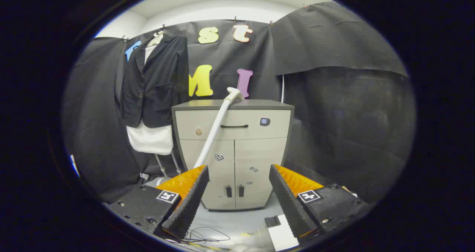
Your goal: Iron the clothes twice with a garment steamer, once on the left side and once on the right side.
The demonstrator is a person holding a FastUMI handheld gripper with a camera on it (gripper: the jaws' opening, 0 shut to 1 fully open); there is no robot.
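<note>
1. Black cloth walls the booth behind a grey cabinet (pixel 233 148)
2. Gripper (pixel 239 192) fingers are spread wide, holding nothing
3. White steamer head (pixel 234 95) rests on the cabinet top, its hose (pixel 213 137) running down
4. Dark jacket (pixel 154 81) hangs beside the cabinet

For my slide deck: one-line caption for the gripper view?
Open claw faces the cabinet, steamer head resting on top, jacket hanging beside it.

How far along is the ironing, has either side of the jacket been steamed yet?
Nothing looks done. The hand-held gripper is open and holds nothing; the steamer head rests on the cabinet, beyond the fingers, its hose trailing down. Left: grasp the steamer, then pass it over both sides of the hanging jacket.
</note>
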